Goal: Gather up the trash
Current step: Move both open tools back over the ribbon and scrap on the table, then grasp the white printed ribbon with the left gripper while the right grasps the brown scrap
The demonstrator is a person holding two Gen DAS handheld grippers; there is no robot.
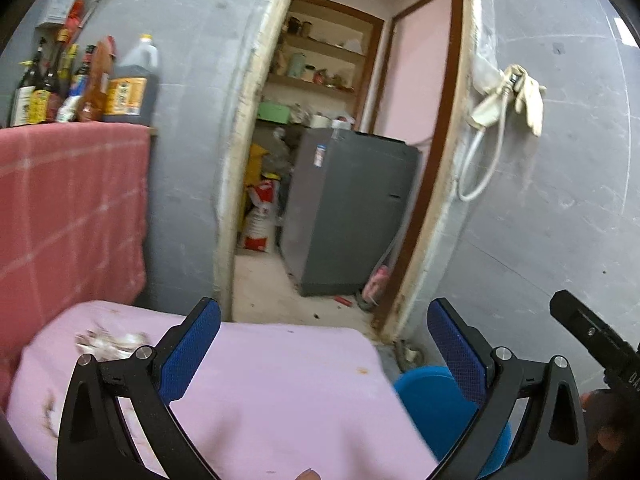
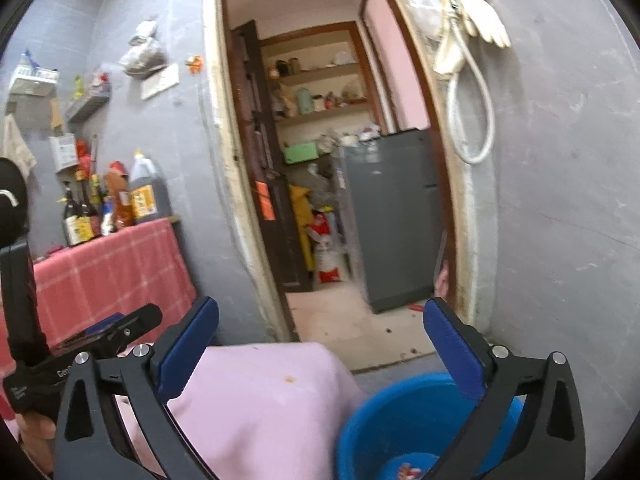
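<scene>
blue bucket (image 2: 380, 420) contents blurred, partly hidden.

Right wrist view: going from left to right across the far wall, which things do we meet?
Bottles on the red checked cloth → white paper on the wall → open doorway with the grey fridge inside → white gloves hanging on the wall.

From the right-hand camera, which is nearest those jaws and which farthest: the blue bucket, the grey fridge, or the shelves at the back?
1. Blue bucket: just below the right gripper, at lower right.
2. Grey fridge: through the doorway, on the right.
3. Shelves: on the back wall of that room, highest in view.
</scene>
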